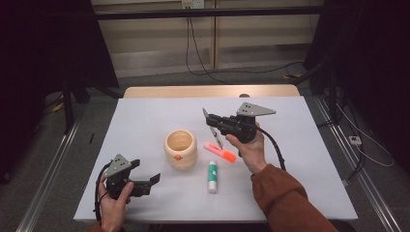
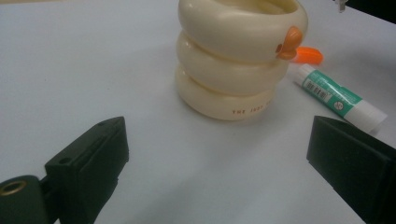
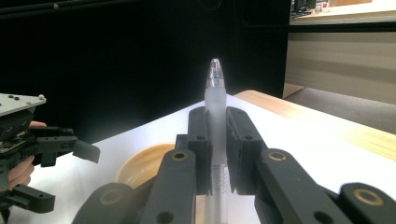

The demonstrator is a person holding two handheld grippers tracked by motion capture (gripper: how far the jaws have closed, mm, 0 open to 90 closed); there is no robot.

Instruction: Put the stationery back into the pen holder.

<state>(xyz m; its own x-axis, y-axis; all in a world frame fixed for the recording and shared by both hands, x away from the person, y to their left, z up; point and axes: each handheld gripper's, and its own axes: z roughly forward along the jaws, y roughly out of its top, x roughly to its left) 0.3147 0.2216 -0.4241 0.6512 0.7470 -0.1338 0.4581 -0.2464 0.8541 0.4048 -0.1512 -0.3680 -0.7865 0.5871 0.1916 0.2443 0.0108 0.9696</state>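
Rust-orange sleeve (image 1: pixel 285 193), black claws with brass-ringed screw holes, grey three-cornered plates, trailing black cables.

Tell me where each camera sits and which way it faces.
High view: above the person's side, facing forward and down on the table; both hands, left gripper, right gripper.
Left gripper view: on the left gripper, jaws apart, low toward the cream holder.
Right gripper view: along jaws shut on a pen, across the table.
All share the holder.

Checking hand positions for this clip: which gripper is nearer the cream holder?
Right, narrowly. The right gripper, shut on a pen, hangs just beyond and to the right of the cream holder. The left gripper sits open on the near side, pointing toward it.
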